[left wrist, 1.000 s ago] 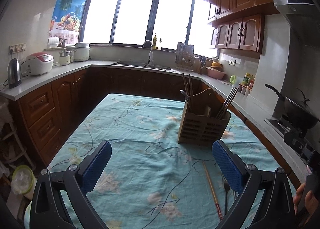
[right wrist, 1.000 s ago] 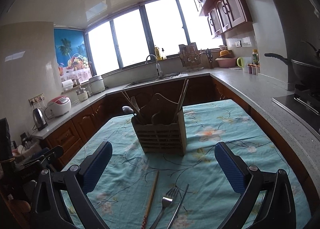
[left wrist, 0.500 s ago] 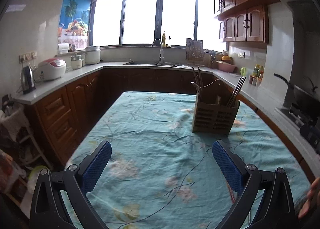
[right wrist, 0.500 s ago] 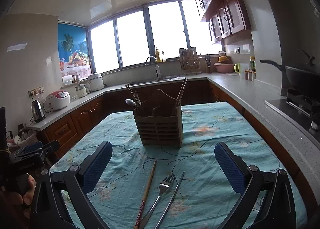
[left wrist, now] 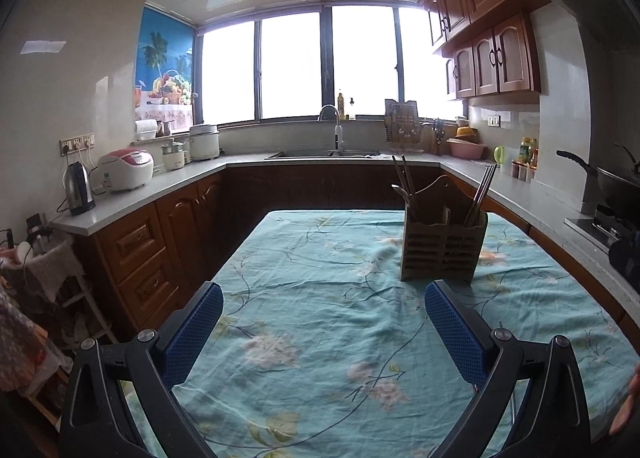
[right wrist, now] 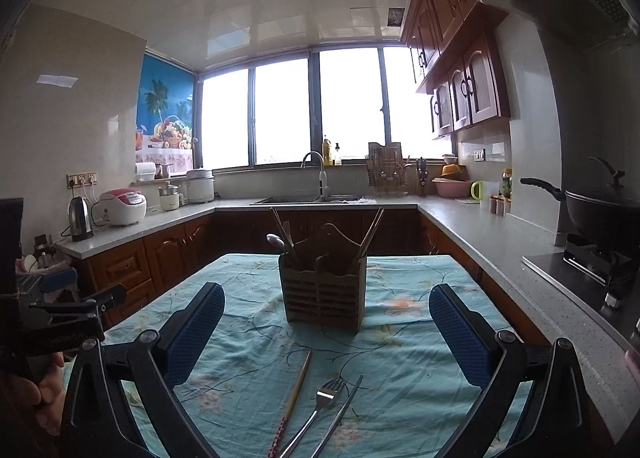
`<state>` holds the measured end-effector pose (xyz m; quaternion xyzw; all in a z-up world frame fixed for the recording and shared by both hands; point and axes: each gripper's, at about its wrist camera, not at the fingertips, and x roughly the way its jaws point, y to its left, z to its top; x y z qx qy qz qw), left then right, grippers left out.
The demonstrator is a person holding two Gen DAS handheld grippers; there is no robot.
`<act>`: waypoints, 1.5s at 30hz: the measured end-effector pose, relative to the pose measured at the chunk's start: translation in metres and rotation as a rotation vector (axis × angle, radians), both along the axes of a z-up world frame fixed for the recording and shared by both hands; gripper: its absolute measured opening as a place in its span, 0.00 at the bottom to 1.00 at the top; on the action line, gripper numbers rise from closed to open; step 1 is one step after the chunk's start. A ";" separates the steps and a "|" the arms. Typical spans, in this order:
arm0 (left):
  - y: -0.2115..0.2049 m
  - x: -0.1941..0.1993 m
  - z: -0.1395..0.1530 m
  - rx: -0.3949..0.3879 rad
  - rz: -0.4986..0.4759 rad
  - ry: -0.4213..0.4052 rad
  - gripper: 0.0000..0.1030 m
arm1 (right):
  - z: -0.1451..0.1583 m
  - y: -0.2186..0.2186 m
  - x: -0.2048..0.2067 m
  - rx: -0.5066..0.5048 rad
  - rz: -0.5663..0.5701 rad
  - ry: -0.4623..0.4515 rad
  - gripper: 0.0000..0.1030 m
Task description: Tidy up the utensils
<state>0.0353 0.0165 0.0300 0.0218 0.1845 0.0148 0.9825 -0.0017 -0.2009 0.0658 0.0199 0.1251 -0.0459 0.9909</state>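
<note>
Standing upright on the teal floral tablecloth, the slatted wooden utensil holder is the middle of the right wrist view, and it is already partly filled — a spoon and a few brown sticks lean out of its left compartment, while a pair of chopsticks slants out of the right one. Nearer the camera, three pieces lie loose on the cloth, well apart from the holder: a wooden chopstick with a red patterned end, a metal fork just beside it, and a thin metal piece lying against the fork's right side, too narrow to identify. The right gripper hovers above the cloth with its blue-padded fingers spread wide and nothing between them. The left gripper is likewise released and empty, its fingers framing bare cloth, with the same holder standing off to its right, beyond the right pad. From the right wrist view the left-hand device shows at the left edge, held in a hand; faint lettering runs along its black clamp but is too blurred to read. Bottles on the windowsill and jars on the counter carry labels too small to make out — no writing in either view is legible.
</note>
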 end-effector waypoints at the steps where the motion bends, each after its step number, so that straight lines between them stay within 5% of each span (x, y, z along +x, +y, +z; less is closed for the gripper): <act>1: 0.002 0.002 -0.002 0.002 0.003 0.001 0.99 | -0.004 0.000 0.000 -0.004 -0.002 0.001 1.00; 19: -0.009 0.024 -0.019 0.105 0.071 0.055 0.99 | -0.055 -0.005 0.023 0.050 -0.019 0.129 1.00; 28: -0.012 0.043 -0.013 0.037 0.004 0.082 0.99 | -0.055 -0.016 0.030 0.051 -0.060 0.121 1.00; 45: -0.025 0.055 -0.014 0.055 0.002 0.099 0.99 | -0.050 -0.027 0.050 0.074 -0.052 0.118 1.00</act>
